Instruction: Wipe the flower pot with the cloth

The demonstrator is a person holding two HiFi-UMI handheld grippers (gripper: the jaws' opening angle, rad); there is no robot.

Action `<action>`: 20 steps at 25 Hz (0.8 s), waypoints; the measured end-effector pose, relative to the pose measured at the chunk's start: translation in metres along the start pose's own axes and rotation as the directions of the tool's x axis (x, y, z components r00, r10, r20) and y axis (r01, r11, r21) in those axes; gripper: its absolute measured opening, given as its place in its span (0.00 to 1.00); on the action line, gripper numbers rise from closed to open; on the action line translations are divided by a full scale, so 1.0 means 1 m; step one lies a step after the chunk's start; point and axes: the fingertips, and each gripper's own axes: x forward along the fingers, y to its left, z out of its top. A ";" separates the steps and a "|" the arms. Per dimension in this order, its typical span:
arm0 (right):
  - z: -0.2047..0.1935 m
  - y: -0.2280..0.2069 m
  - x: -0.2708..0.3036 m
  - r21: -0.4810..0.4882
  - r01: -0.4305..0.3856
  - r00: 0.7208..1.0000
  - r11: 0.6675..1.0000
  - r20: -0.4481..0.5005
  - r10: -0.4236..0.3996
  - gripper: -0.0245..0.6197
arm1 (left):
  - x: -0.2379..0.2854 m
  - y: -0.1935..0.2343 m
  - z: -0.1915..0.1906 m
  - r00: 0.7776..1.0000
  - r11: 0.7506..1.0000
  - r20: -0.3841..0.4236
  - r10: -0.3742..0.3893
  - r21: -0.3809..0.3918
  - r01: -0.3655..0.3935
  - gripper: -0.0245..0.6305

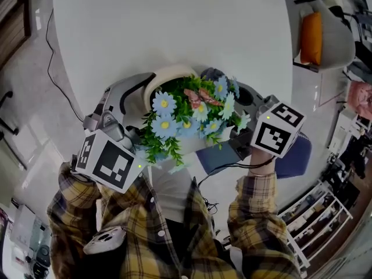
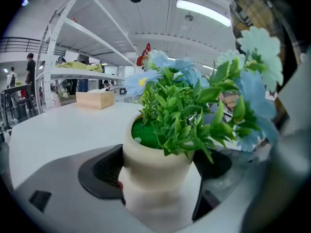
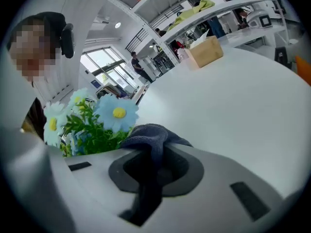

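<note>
A cream flower pot [image 2: 155, 166] with green leaves and pale blue daisies [image 1: 189, 118] is held up off the white table, close to the person's chest. My left gripper [image 2: 158, 171] is shut on the pot, a dark pad on each side of it. My right gripper [image 3: 150, 166] is shut on a dark blue cloth [image 3: 148, 137], which bunches up out of the jaws beside the flowers [image 3: 114, 113]. In the head view the cloth [image 1: 214, 73] shows at the far side of the flowers, and the right gripper [image 1: 247, 118] sits to their right.
The round white table [image 1: 174, 34] stretches ahead, with a tan tissue box [image 2: 95, 99] at its far side. An orange cushion [image 1: 311, 38] lies on a chair at the right. White shelving and distant people stand beyond the table.
</note>
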 end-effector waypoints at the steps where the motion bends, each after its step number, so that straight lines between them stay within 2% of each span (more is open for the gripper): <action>1: 0.003 -0.001 0.000 -0.017 -0.014 1.000 1.000 -0.017 0.013 0.09 | 0.001 -0.003 0.002 1.000 1.000 -0.010 -0.025 0.014 0.025 0.75; 6: 0.013 -0.001 0.002 -0.096 -0.107 0.989 0.990 -0.113 0.096 0.09 | 0.006 -0.009 0.007 0.987 0.984 -0.067 -0.149 0.085 0.155 0.75; 11: 0.018 0.000 0.012 -0.142 -0.176 0.971 0.974 -0.185 0.149 0.09 | 0.006 -0.011 0.004 0.958 0.951 -0.131 -0.253 0.148 0.272 0.75; 13: 0.020 0.002 0.018 -0.161 -0.196 0.964 0.967 -0.214 0.160 0.09 | 0.006 -0.014 0.002 0.937 0.924 -0.157 -0.311 0.180 0.337 0.75; 17: 0.019 0.012 0.029 -0.201 -0.256 0.937 0.946 -0.291 0.192 0.09 | 0.014 -0.032 0.007 0.881 0.850 -0.206 -0.426 0.243 0.468 0.75; 20: 0.015 0.018 0.035 -0.211 -0.274 0.929 0.938 -0.312 0.201 0.09 | 0.017 -0.039 0.008 0.861 0.823 -0.226 -0.456 0.261 0.504 0.75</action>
